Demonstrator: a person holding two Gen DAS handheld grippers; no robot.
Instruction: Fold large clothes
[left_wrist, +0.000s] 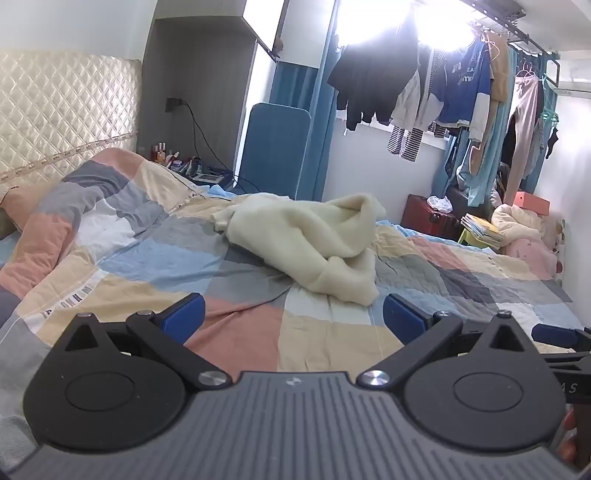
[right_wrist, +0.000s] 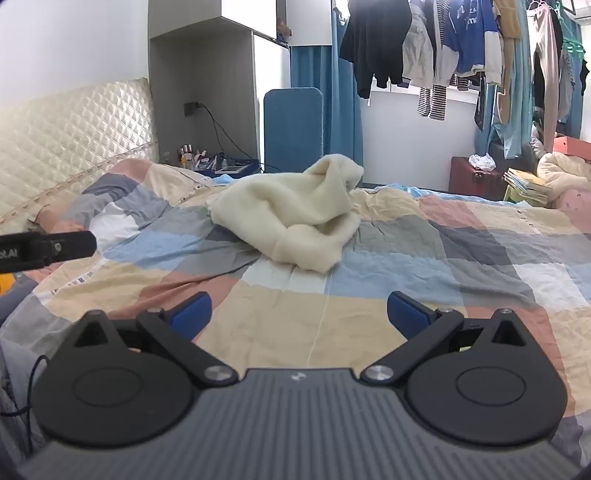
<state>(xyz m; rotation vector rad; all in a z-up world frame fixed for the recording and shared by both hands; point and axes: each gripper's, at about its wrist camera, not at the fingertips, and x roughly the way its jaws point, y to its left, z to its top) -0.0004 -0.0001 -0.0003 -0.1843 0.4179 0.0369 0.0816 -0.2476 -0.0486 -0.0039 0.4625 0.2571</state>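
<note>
Two open grippers are held over a patchwork bed, a crumpled cream garment lying ahead of both.

The left gripper, its blue-padded black fingers spread wide and holding nothing, is pointed slightly downward at the bed; the right gripper is held the same way, jaws fully apart and empty. Beyond both, untouched and well apart from the pads, the cream fleece garment is heaped on the pastel checked quilt. From the left gripper it is seen ahead and a little to the right; from the right gripper, ahead and slightly to the left, so it is judged to lie between the two hands, neither clearly nearer. Its long axis cannot be told while it is bunched.
</note>
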